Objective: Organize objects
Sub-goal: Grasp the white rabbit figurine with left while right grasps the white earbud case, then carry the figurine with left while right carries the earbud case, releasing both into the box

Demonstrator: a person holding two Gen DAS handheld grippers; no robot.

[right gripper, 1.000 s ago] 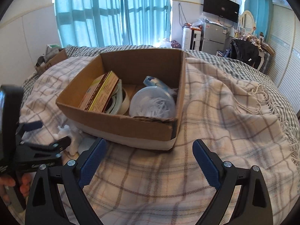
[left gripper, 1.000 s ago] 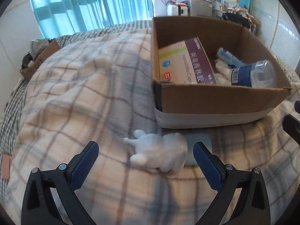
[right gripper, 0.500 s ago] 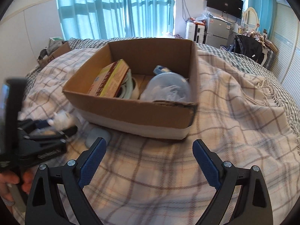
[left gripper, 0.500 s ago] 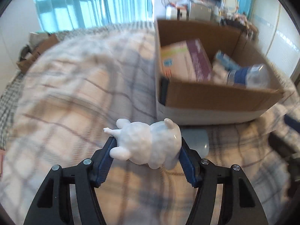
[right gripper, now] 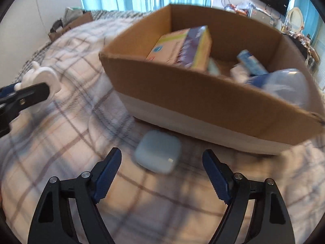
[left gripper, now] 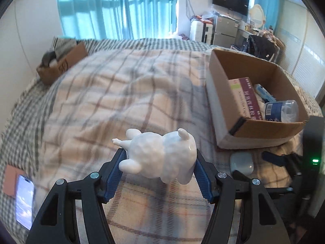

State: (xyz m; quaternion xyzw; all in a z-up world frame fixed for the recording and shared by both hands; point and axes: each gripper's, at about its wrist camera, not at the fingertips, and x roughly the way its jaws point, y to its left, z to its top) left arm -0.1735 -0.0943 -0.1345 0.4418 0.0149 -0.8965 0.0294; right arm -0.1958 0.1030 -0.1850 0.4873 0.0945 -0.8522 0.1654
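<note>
My left gripper (left gripper: 159, 158) is shut on a white animal figurine (left gripper: 160, 154) and holds it above the plaid blanket; the figurine also shows at the left of the right wrist view (right gripper: 43, 78). A pale blue earbud case (right gripper: 157, 151) lies on the blanket just in front of the cardboard box (right gripper: 203, 97). My right gripper (right gripper: 161, 162) is open, low over the blanket, with the case just ahead of its jaws. The case (left gripper: 241, 161) and box (left gripper: 221, 101) also show in the left wrist view. The box holds a medicine carton (right gripper: 182, 46), a plastic bottle (left gripper: 281, 110) and small items.
A phone (left gripper: 24, 199) lies on the blanket at the near left. A second cardboard box (left gripper: 61, 67) sits at the bed's far left. Curtains, a TV and a fridge stand beyond the bed.
My left gripper closed on the figurine and lifted it off the blanket. My right gripper moved down and left toward the earbud case.
</note>
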